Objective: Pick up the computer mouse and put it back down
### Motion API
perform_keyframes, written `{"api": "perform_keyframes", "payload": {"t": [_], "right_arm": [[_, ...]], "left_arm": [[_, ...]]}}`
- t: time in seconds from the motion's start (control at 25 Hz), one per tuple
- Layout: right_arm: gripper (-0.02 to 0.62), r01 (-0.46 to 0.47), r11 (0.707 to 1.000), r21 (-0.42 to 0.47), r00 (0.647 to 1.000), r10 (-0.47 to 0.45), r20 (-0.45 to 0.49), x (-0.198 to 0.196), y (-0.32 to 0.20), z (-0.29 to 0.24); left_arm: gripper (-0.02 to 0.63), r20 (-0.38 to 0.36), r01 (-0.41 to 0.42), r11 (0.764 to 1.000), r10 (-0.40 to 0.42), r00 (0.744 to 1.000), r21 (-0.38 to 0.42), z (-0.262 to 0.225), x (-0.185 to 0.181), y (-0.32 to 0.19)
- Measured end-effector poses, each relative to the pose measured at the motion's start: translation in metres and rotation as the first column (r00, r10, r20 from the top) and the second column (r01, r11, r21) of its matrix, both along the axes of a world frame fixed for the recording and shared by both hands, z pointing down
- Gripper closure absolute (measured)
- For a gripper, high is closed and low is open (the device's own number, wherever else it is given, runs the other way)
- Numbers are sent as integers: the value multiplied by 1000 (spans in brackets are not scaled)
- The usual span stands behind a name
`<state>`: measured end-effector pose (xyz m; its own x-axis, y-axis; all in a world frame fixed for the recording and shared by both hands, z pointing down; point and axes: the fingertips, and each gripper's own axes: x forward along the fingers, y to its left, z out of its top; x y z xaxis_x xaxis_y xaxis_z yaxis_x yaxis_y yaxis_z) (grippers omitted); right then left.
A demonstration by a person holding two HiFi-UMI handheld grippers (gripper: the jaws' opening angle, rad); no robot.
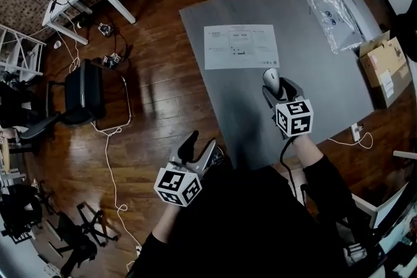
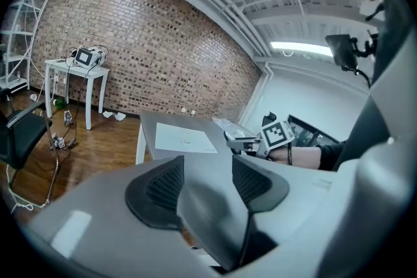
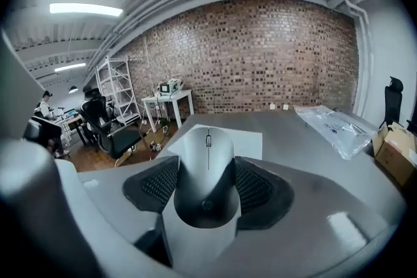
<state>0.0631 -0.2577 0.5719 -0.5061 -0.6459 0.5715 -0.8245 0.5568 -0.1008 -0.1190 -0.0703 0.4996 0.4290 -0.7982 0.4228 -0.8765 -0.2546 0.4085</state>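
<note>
the right gripper (image 1: 272, 89) (image 3: 206, 187) is clamped on the computer mouse (image 1: 270, 77) (image 3: 207, 156), its 2 pads pressed to the mouse's sides, over the grey table (image 1: 326, 84) just below a sheet of paper (image 1: 241, 46). whether the mouse touches the tabletop cannot be told. the left gripper (image 1: 199, 146) (image 2: 207, 182) hangs off the table's near left corner, above the wooden floor (image 1: 156, 94), jaws apart with nothing between them. a plastic bag (image 1: 332, 6) and a cardboard box (image 1: 386, 62) lie at the table's far right.

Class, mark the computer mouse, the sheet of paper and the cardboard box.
computer mouse (image 3: 207, 163): right gripper view, top shell.
sheet of paper (image 1: 241, 45): head view, centre.
cardboard box (image 1: 384, 66): head view, top flap.
</note>
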Motion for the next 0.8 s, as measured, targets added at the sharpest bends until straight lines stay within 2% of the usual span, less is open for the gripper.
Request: {"api": "perform_keyframes", "payload": {"t": [0.16, 0.32, 0.56, 0.8], "right_arm": [[319, 30, 993, -116, 994, -42, -100, -9, -8, 61], [319, 52, 981, -186, 977, -89, -194, -15, -10, 102], [317, 17, 956, -293, 957, -100, -273, -16, -9, 133], [314, -48, 935, -352, 930, -87, -357, -8, -3, 147]], "left_arm": [[388, 4, 29, 999, -29, 1000, -18, 4, -6, 9], [388, 5, 58, 998, -58, 998, -32, 7, -11, 19], [388, 8, 80, 996, -79, 997, -46, 10, -16, 28], [388, 3, 76, 996, -76, 997, -43, 10, -16, 31]]}}
